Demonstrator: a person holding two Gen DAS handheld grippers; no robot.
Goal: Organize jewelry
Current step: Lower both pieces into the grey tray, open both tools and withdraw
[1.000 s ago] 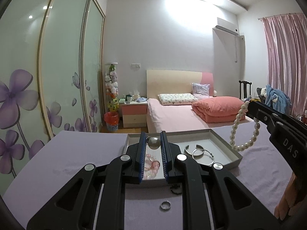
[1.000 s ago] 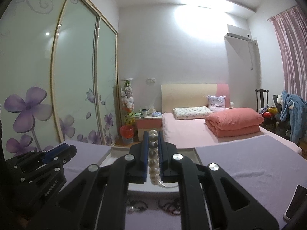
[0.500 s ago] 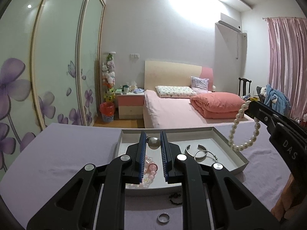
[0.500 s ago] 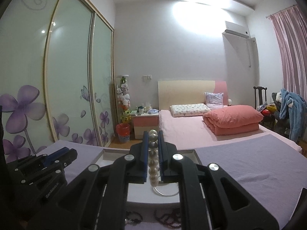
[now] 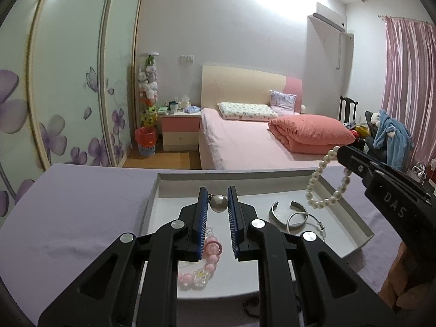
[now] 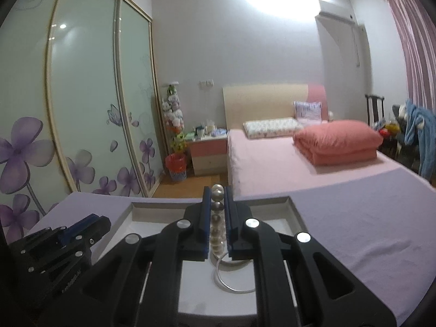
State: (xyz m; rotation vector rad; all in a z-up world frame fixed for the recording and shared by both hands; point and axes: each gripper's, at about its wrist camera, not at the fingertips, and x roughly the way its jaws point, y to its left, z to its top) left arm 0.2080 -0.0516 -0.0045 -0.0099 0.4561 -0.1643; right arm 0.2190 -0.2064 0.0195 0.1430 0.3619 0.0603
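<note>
A white tray point(image 5: 354, 219) sits on the lilac table. My left gripper point(image 5: 218, 204) is shut on a large pearl bead point(image 5: 218, 203) with a dark clasp, held over the tray's left half. A pink bead bracelet point(image 5: 203, 267) lies in the tray below it. Silver bangles point(image 5: 293, 216) lie in the tray's right half. My right gripper point(image 6: 217, 199) is shut on a white pearl bracelet point(image 6: 217, 226); in the left wrist view the bracelet point(image 5: 327, 182) hangs as a loop over the tray's right side. A silver bangle point(image 6: 231, 278) lies under it.
A dark bead string point(image 5: 249, 306) lies on the lilac tablecloth point(image 5: 68, 218) in front of the tray. Behind the table are a pink bed point(image 5: 245, 141), a sliding wardrobe point(image 5: 68, 81) at the left and pink curtains point(image 5: 408, 81) at the right.
Both grippers have moved forward over the tray, each keeping its piece. The tray looks larger and closer; the loose ring on the cloth has dropped out of the left wrist view.
</note>
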